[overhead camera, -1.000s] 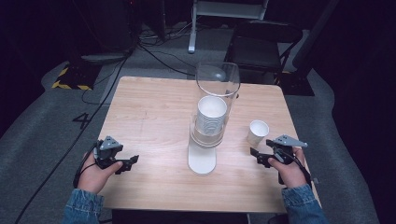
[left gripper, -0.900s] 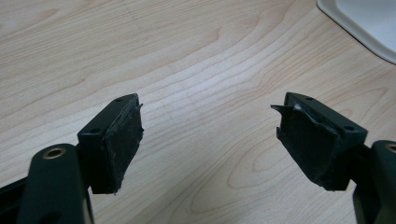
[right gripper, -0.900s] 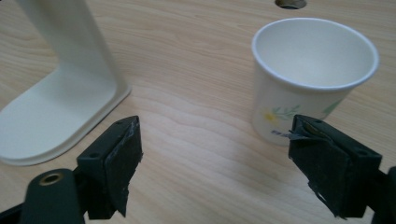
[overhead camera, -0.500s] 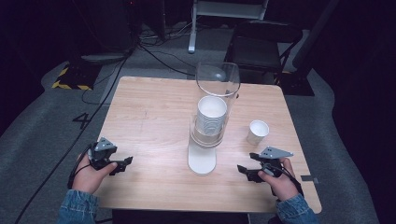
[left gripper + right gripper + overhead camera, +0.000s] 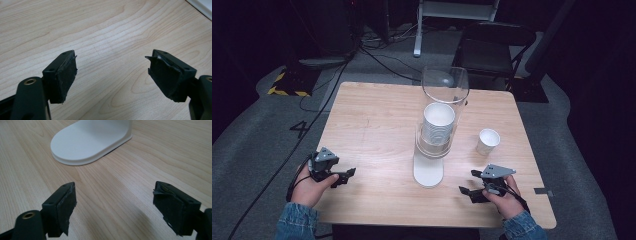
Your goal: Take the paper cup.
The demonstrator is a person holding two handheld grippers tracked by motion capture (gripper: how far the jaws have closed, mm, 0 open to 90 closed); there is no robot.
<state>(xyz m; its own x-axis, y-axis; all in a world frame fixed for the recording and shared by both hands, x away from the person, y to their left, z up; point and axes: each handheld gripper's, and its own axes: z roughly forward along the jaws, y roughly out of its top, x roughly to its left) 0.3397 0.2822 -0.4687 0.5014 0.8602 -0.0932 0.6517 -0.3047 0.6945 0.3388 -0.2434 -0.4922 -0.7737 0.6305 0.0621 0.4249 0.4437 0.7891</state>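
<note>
A: How are the 2 grippers held?

B: The left gripper [image 5: 346, 174] and right gripper [image 5: 468, 186] are rested low near the front edge of the pale wooden table [image 5: 372, 125], jaws spread, nothing grasped; the right jaws have just been opening.

A: Where is the clear cup dispenser [image 5: 435, 131]?

B: It is stood at centre on a white base [image 5: 87, 141], reachable by both. A single white paper cup [image 5: 488, 141] is set just right of it.
</note>
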